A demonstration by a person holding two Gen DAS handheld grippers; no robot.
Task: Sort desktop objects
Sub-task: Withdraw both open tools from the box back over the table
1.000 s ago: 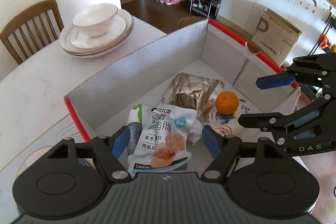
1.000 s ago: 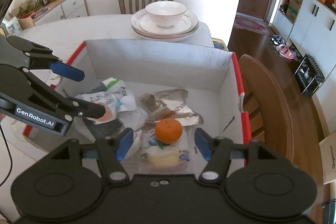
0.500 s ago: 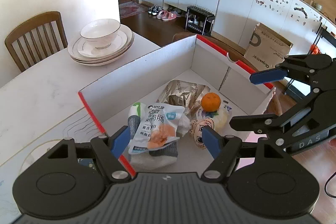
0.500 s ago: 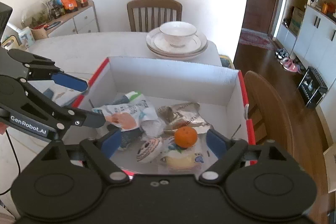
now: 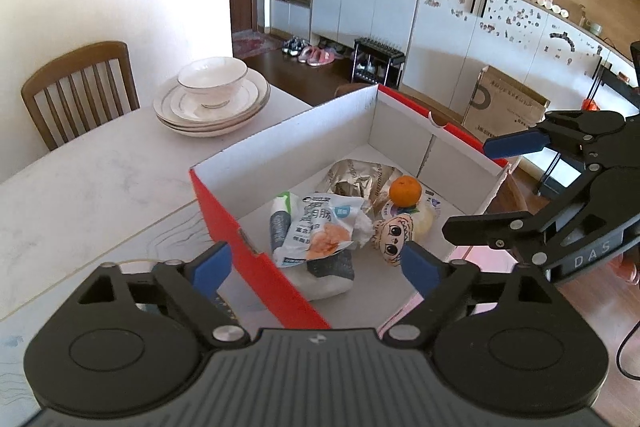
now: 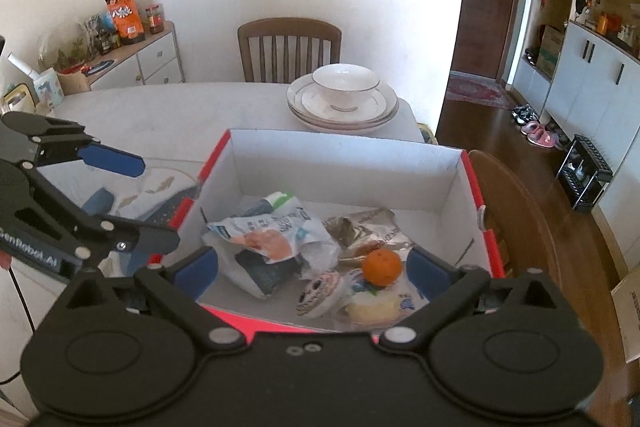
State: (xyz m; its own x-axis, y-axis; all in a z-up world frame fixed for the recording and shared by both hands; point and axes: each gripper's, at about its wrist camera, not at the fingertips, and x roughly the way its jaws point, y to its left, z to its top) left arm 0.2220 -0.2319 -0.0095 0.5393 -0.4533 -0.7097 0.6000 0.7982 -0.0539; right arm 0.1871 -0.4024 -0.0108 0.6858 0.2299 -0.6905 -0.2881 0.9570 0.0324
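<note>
hovering wide open and empty above the box [image 5: 224, 195], left gripper [image 5: 316, 261] and right gripper [image 6: 314, 269] clear the orange [image 6: 381, 266] and snack packets [image 5: 320, 227] gathered inside, sorting apparently done.

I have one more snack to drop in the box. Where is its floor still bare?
Bare floor lies along the far wall of the box, behind the silver foil bag and the white snack pouch. The near half is crowded: the orange sits on a wrapped cake, beside a face-printed round packet. Both grippers, left and right, are open and empty.
</note>
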